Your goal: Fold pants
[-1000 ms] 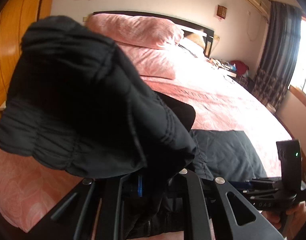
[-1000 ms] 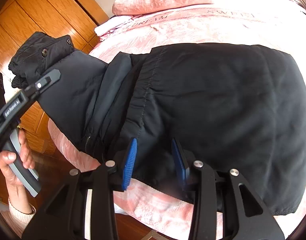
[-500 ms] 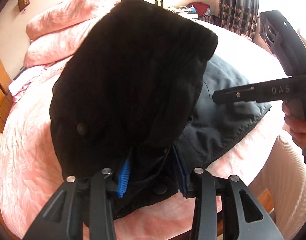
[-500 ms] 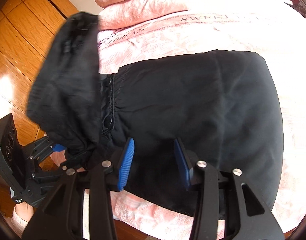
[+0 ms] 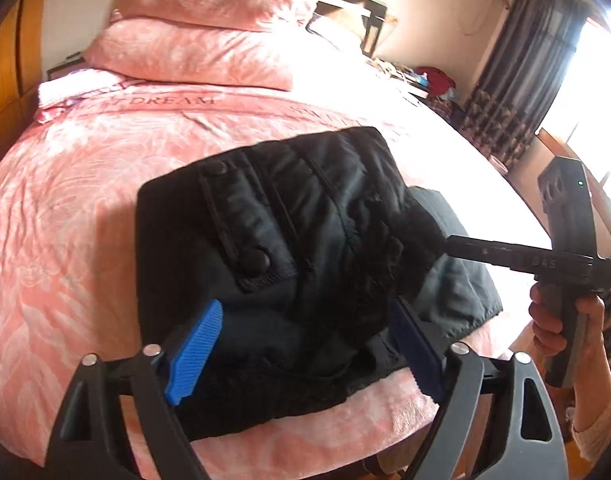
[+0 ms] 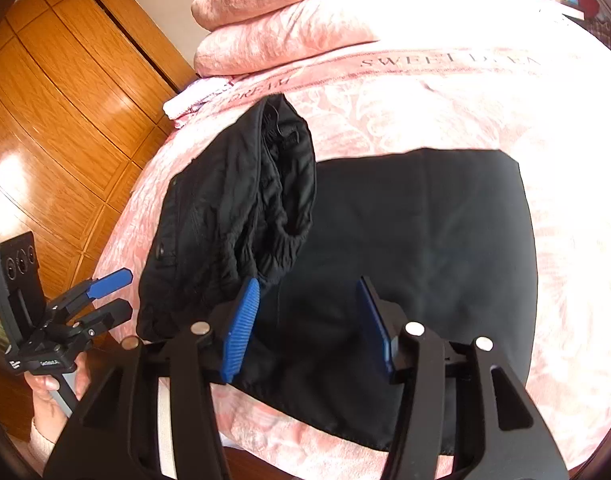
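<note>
1. Pink bedding (image 5: 73,216) fills the left wrist view, with two stacked pillows (image 5: 193,52) far ahead by the headboard and dark curtains (image 5: 517,76) off to my right. Straight ahead of my left gripper (image 5: 305,344) lies the one pair of black pants (image 5: 289,240), its waistband end doubled over onto the rest, two snap buttons facing up. My two blue-padded fingers stand apart on either side of that bunched end, clamping nothing; I judge the fold has just been laid and let go, which is why the cloth sits slack and puffy. To my right the right gripper (image 5: 457,246) reaches in level, its tip at the edge of the folded part; from here I cannot tell how its fingers stand.

2. Wooden wardrobe doors (image 6: 61,128) line the left of the right wrist view, with the same two pillows (image 6: 281,28) up ahead. My right gripper (image 6: 309,328) hovers with its jaws wide apart over the near edge of the pants (image 6: 417,248). The flat single layer spreads ahead and to the right; the folded-over waistband lump sits ahead and left, just past my left-hand pad (image 6: 241,328). Far left, off the bed's edge, the left gripper (image 6: 105,292) is held clear, fingers parted. One fold looks done; the lump probably needs flattening before the next.
</note>
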A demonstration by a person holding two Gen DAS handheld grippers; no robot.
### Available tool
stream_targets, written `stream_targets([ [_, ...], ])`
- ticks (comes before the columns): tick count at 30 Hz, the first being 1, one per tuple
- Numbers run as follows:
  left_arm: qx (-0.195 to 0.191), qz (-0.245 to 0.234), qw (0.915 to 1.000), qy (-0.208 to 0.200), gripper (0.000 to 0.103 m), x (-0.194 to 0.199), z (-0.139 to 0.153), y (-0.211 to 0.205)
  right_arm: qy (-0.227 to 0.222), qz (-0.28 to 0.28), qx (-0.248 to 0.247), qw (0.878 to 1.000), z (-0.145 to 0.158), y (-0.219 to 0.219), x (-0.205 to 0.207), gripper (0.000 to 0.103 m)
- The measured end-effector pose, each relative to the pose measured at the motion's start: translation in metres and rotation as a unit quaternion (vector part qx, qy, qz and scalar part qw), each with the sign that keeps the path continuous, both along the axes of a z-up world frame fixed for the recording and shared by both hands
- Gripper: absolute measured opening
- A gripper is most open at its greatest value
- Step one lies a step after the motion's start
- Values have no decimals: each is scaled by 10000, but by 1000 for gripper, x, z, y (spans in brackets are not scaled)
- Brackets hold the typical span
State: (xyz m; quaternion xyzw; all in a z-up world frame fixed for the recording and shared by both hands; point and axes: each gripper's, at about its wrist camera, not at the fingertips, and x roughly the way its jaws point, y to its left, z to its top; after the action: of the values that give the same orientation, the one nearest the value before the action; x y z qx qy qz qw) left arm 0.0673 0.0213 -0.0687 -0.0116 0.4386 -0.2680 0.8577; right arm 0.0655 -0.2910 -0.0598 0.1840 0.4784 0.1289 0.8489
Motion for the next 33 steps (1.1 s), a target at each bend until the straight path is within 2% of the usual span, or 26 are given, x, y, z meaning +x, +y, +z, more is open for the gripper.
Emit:
stream_targets([
  [2, -81, 230, 9997, 28, 90, 8, 2, 9, -112, 44, 52, 9999, 11, -1, 12, 65],
  [6, -248, 595, 9972, 376, 92, 28, -11, 16, -26, 196, 168, 9997, 15, 2, 53, 66],
  [9, -161, 760, 9954, 557, 92, 36, -22, 18, 168, 385, 472, 9980, 8, 3, 83, 66],
  [12, -47, 829, 9945, 631, 92, 35, -34, 21, 375, 493, 501, 9968, -4, 8, 108, 66],
  [18, 201, 801, 9946, 622, 92, 34, -42, 22, 710, 629, 887, 9915, -31, 14, 131, 68],
  [19, 226, 807, 9945, 631, 92, 34, -43, 22, 749, 658, 1009, 9899, -35, 14, 133, 65],
  [20, 228, 816, 9943, 646, 92, 34, -44, 23, 783, 694, 1136, 9880, -38, 15, 135, 57],
  [21, 216, 834, 9941, 658, 92, 35, -45, 23, 810, 726, 1274, 9859, -40, 15, 135, 52],
  [22, 198, 858, 9938, 677, 93, 36, -46, 25, 822, 792, 1435, 9830, -41, 16, 135, 32],
  [23, 184, 883, 9935, 697, 94, 37, -47, 26, 806, 815, 1456, 9827, -41, 17, 134, 21],
  [26, 142, 962, 9923, 762, 94, 39, -49, 27, 620, 867, 1294, 9858, -31, 22, 127, 13],
  [33, 125, 976, 9918, 817, 94, 38, -48, 27, 473, 774, 1458, 9852, -5, 15, 102, 10],
])
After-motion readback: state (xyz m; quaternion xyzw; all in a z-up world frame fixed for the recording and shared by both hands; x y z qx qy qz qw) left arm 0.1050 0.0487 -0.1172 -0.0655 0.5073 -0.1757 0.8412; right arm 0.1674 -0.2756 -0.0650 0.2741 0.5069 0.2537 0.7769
